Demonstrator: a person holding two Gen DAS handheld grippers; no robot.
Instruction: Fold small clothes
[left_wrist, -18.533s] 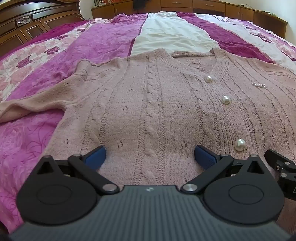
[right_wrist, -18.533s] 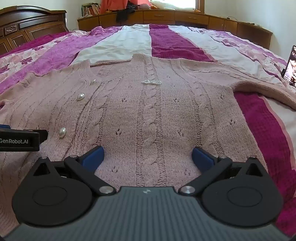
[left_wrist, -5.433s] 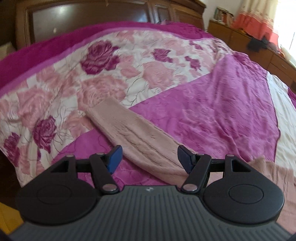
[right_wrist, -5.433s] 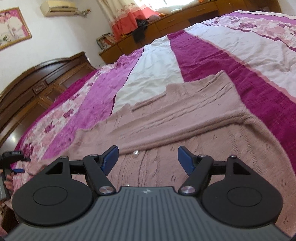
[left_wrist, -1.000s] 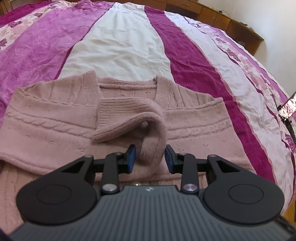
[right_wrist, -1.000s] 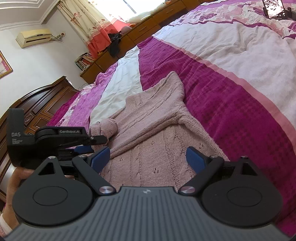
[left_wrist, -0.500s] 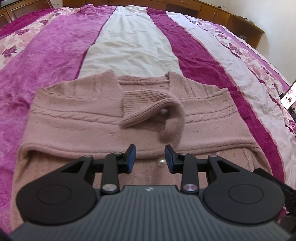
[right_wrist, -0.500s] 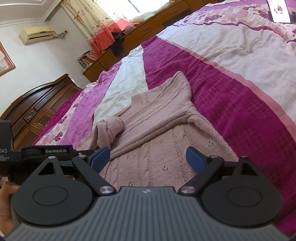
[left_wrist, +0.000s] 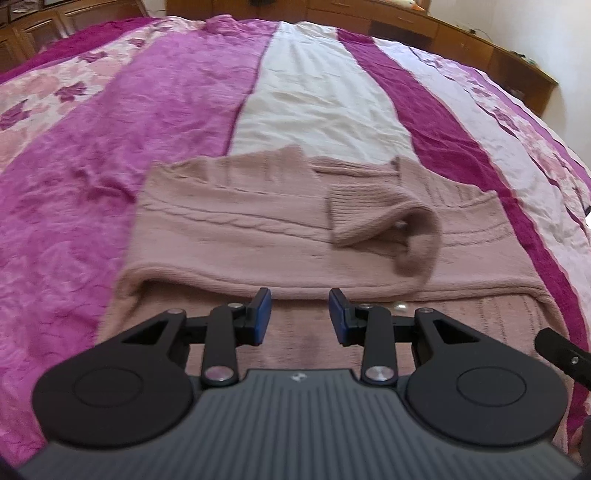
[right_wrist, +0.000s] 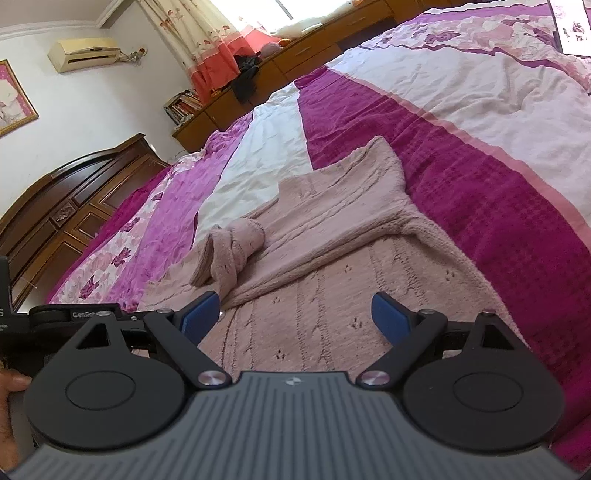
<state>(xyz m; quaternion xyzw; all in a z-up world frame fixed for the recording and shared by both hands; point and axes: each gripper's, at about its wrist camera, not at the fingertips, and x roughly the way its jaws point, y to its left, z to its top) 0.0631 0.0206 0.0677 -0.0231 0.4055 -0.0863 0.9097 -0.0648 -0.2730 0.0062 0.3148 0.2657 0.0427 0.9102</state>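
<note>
Left side first: the dusty-pink cable-knit cardigan (left_wrist: 258, 229) lies flat on the striped magenta, white and floral bedspread (left_wrist: 110, 122), both sleeves laid across the chest. The upper sleeve (left_wrist: 384, 218) ends in a ribbed cuff curled back on itself in a loose hump — not flat.

The left gripper (left_wrist: 299, 317) hovers just over the lower body panel, near the sleeve edge; its blue pads stand apart with nothing between them. A pearl button (left_wrist: 399, 305) shows just to its right.

The right gripper (right_wrist: 295, 314) sits over the hem half of the cardigan, jaws spread wide and empty, touching no cloth that I can see.

Judgement: sleeve-folding step is finishing; the body fold is not yet made. Next move likely calls for smoothing the curled cuff, then each gripper pinching a hem corner — lifting evenly, or the sleeves will slide.
</note>
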